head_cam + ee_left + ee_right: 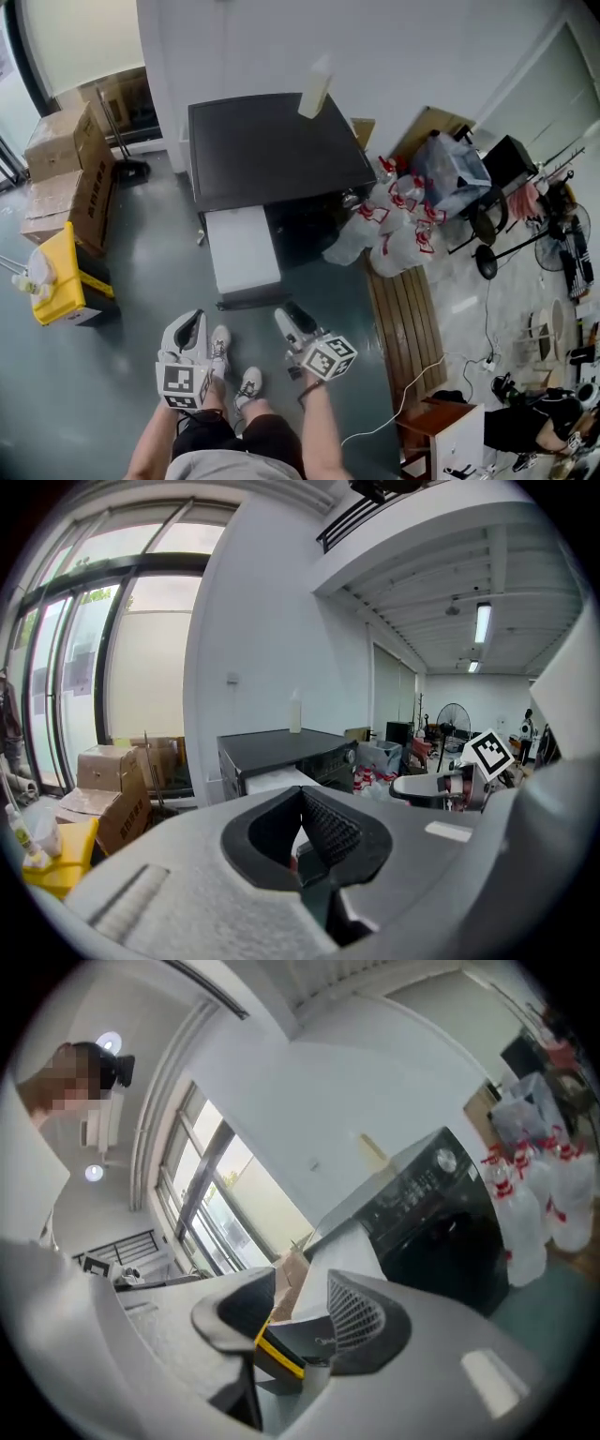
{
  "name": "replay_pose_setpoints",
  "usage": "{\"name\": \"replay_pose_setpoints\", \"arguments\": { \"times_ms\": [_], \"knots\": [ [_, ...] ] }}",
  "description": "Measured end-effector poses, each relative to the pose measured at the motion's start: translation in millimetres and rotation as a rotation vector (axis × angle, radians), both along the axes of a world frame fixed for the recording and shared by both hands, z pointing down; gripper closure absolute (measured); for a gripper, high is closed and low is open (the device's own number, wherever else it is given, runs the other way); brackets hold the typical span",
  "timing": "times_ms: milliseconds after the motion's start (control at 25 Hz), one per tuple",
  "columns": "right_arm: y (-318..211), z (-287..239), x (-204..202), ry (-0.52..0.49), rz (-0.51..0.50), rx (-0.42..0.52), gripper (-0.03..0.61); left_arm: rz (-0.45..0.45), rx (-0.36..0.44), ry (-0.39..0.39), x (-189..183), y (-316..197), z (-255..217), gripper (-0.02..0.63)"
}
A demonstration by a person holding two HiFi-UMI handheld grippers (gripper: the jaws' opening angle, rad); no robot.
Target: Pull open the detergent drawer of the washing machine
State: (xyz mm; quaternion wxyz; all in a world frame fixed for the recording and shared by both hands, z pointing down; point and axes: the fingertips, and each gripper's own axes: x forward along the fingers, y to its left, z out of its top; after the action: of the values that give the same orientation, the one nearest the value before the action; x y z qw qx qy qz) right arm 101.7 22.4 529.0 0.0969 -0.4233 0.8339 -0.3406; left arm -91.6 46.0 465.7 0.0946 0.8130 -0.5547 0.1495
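A black washing machine (272, 145) stands against the white wall, with a pale bottle (316, 89) on its top. Its white detergent drawer (242, 248) juts out of the front on the left side, towards me. Both grippers hang in the air short of the drawer, touching nothing. The left gripper (194, 323) has its tips together and holds nothing. The right gripper (289, 319) is open and empty. In the left gripper view the left gripper (302, 794) points at the drawer (272, 782). In the right gripper view, rolled sideways, the right gripper (300, 1283) frames the drawer (342, 1246) and machine (431, 1204).
Cardboard boxes (70, 173) and a yellow bin (61, 281) stand at the left. White bags with red print (394, 225) lean on the machine's right side, beside a wooden slatted bench (405, 323). A fan (487, 225) and a crouching person (534, 422) are at the right.
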Motion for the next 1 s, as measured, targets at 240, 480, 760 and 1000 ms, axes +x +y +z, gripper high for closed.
{"name": "replay_pose_setpoints", "arguments": {
  "times_ms": [240, 480, 760, 1000],
  "knots": [
    [-2, -77, 8, 0.216, 0.052, 0.131, 0.403, 0.016, 0.082, 0.009, 11, -3, -58, 0.603],
    [3, -140, 6, 0.432, 0.138, 0.251, 0.416, 0.028, 0.169, 0.019, 7, -1, -107, 0.603],
    [29, -175, -1, 0.543, 0.191, 0.337, 0.428, 0.022, 0.219, 0.023, -4, 13, -130, 0.603],
    [48, -183, -10, 0.656, 0.2, 0.388, 0.448, 0.01, 0.23, 0.023, -13, 30, -136, 0.603]
  ]
}}
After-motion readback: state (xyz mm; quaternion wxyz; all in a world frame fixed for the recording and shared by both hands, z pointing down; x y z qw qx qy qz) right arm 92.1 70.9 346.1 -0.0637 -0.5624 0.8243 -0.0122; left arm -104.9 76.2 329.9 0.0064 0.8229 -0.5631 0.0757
